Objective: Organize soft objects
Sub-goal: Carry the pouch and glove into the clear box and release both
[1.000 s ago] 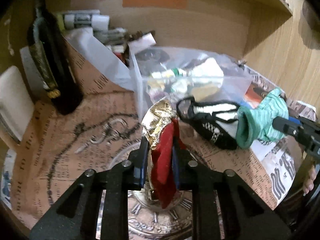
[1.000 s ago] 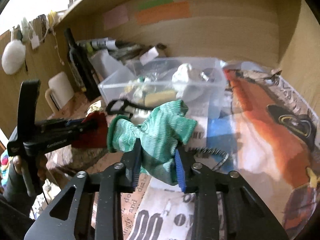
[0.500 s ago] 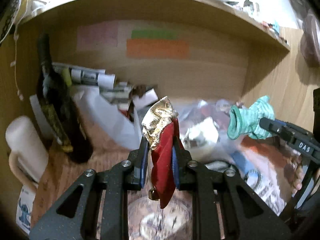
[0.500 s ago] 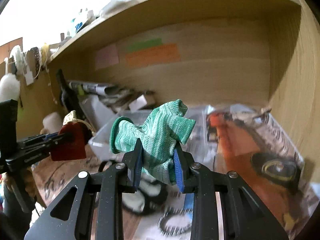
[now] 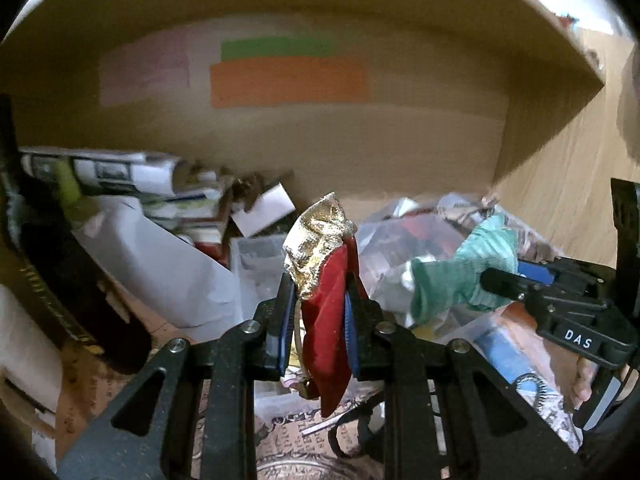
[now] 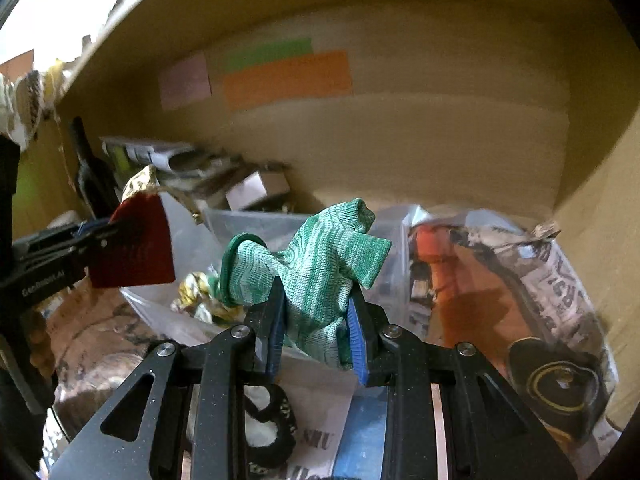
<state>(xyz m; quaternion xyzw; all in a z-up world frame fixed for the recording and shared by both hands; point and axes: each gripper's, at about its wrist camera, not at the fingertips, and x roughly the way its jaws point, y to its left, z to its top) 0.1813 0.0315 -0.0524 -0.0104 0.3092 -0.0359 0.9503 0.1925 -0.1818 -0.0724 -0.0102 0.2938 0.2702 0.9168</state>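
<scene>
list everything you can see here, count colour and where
pouch: 1, red with gold trim, held in left gripper
glove: 1, green knit, held in right gripper
bin: 1, clear plastic, behind the glove, crumpled items inside
bottle: 1, dark, far left
paper notes: 3, pink, green, orange, on back wall
rolled papers: a few, white, back left
black-and-white fabric piece: 1, on the surface below the glove
left gripper: 1, black with blue pads, shut
right gripper: 1, black with blue pads, shut
</scene>
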